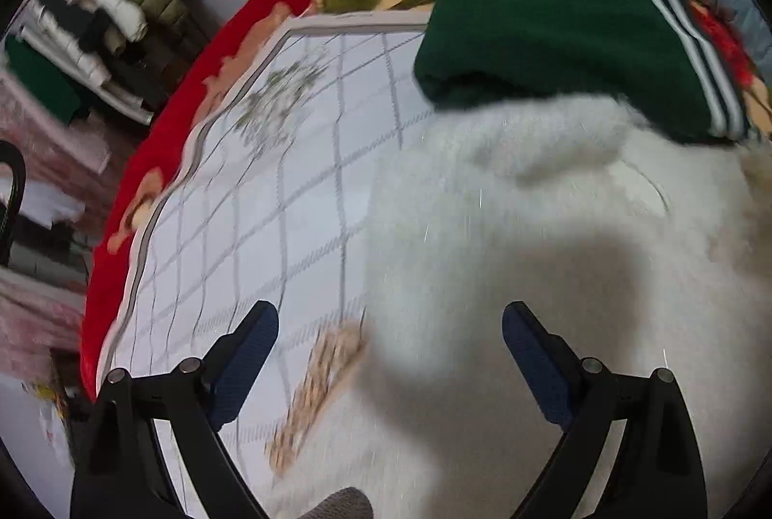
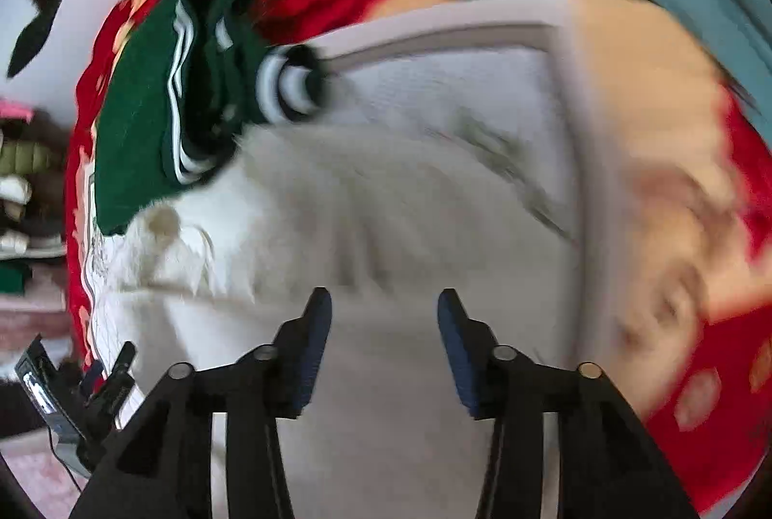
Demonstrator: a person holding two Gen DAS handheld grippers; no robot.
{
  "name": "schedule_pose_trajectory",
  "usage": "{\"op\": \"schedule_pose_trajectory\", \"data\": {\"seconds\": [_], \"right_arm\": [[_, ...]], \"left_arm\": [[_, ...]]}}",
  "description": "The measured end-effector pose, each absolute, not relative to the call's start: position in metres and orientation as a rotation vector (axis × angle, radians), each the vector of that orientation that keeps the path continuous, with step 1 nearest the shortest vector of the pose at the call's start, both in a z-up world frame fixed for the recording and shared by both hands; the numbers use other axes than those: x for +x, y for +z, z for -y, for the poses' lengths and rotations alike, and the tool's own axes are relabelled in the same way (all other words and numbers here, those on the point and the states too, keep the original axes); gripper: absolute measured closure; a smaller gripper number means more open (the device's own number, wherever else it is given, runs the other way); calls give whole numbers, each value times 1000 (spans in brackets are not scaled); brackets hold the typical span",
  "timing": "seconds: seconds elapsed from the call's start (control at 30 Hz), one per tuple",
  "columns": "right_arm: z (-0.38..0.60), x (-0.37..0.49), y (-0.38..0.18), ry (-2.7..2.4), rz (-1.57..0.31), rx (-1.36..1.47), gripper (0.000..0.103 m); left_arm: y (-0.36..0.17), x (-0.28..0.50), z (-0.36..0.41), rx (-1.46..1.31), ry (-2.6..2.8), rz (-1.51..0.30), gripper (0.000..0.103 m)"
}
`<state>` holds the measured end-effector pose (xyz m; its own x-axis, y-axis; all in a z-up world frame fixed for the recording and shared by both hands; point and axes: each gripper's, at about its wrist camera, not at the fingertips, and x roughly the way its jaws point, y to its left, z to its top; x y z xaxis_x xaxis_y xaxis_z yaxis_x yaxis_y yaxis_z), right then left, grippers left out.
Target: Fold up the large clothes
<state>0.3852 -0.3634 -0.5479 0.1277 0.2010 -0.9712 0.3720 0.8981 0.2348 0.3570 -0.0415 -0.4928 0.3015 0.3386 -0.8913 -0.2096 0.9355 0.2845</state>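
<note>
1. Our left gripper (image 1: 390, 333), jaws apart, hovers above the fluffy white garment (image 1: 555, 191) on the checked bed sheet (image 1: 299, 191).
2. Our right gripper (image 2: 384, 316), jaws apart, holds nothing.
3. Folded dark green sweater (image 1: 545, 17) touches the garment's far edge.

Lying spread out flat, a fluffy white garment (image 1: 555, 229) (image 2: 337, 239), looking rumpled along the far edge. Sitting right against that edge, a folded green sweater (image 1: 555, 27) (image 2: 144, 123) showing white stripes.
</note>
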Motion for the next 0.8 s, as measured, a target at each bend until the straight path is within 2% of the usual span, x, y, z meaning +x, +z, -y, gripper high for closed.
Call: {"op": "schedule_pose_trajectory", "data": {"seconds": [0.1, 0.23, 0.27, 0.3, 0.33, 0.6, 0.73, 0.8], "right_arm": [[386, 310, -553, -215, -1541, 461, 53], [390, 237, -608, -242, -1687, 525, 53], [386, 221, -627, -231, -1724, 558, 58], [382, 208, -639, -218, -1737, 603, 87], [376, 196, -649, -212, -1735, 663, 93], [313, 143, -630, -94, -1642, 989, 95], [350, 110, -636, -332, -1706, 784, 94], [361, 105, -647, -348, -1747, 817, 92]], "left_arm": [[-498, 311, 42, 153, 392, -1266, 8], [-530, 269, 38, 207, 416, -1386, 8], [-536, 259, 34, 213, 425, -1407, 8], [-540, 252, 31, 220, 434, -1417, 8], [-539, 248, 27, 228, 439, -1417, 8], [-522, 227, -6, 252, 439, -1380, 8], [-540, 227, -14, 284, 413, -1395, 8], [-550, 232, -14, 272, 395, -1413, 8]]}}
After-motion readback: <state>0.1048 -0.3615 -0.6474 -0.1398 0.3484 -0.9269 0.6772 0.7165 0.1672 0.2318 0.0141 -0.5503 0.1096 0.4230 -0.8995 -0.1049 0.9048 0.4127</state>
